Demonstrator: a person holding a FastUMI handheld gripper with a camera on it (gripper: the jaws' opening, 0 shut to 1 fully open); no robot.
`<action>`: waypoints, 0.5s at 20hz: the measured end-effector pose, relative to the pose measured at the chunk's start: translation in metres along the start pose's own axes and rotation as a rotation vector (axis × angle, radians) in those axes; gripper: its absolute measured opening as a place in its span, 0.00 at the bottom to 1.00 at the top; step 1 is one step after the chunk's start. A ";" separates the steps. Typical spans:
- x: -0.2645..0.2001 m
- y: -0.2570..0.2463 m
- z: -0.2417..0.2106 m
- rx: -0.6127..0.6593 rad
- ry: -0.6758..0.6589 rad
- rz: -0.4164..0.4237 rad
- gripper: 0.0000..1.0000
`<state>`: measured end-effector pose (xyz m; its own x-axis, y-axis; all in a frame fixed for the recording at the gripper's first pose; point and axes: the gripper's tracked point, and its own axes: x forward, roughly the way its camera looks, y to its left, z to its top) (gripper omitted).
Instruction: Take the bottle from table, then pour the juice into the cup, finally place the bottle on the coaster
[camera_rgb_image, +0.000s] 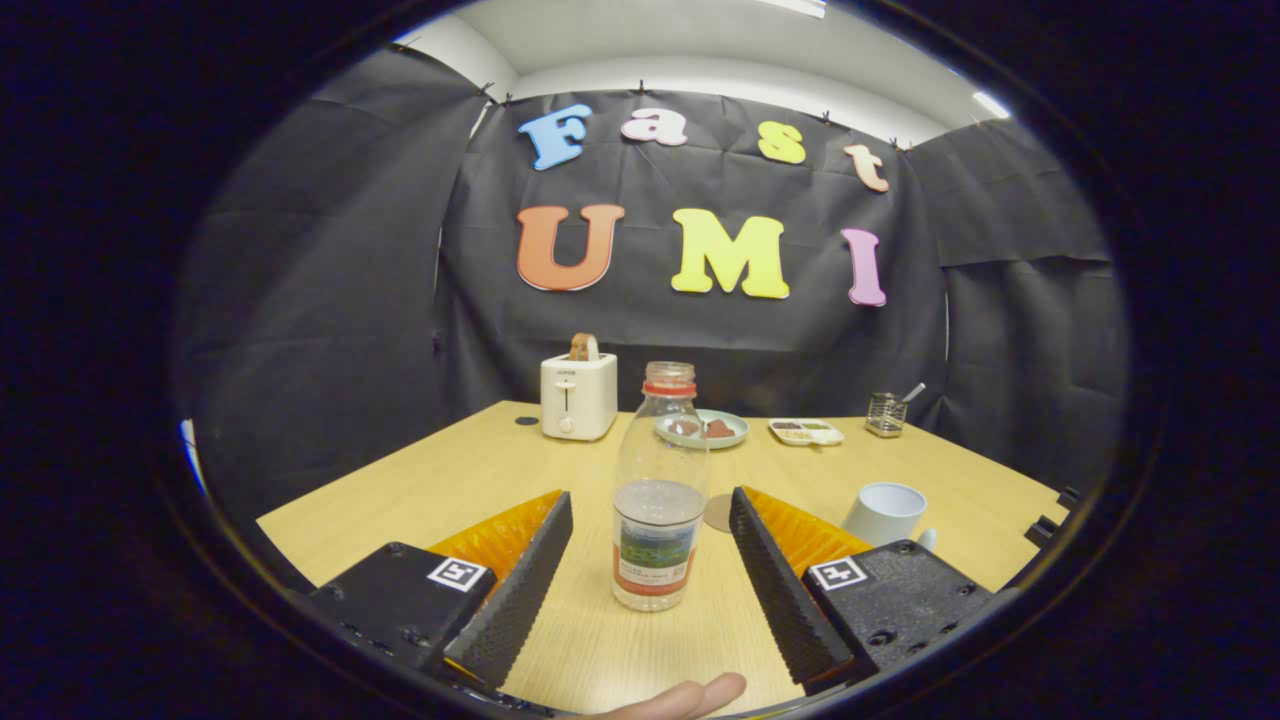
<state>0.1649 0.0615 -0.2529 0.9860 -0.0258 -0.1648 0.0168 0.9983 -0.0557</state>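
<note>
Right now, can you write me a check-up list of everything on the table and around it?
Surface: wooden table, bare near the fingers.
Job's things: bottle upright, uncapped, partly filled, between the fingers; white cup beyond the right finger; coaster just behind the bottle.
Clutter: toaster with toast, plate of food, small divided dish, wire holder at the far edge.
Gripper: gripper open, fingers either side of the bottle, not touching.
Cables: nothing seen.
Surroundings: black cloth wall; a fingertip near the table's front edge.
</note>
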 end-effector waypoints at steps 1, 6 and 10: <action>0.005 -0.003 -0.004 -0.006 -0.002 -0.012 1.00; 0.030 -0.013 -0.024 0.018 0.010 -0.036 1.00; 0.050 -0.009 -0.023 0.025 -0.013 -0.020 1.00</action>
<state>0.2101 0.0497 -0.2837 0.9875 -0.0451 -0.1508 0.0404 0.9986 -0.0344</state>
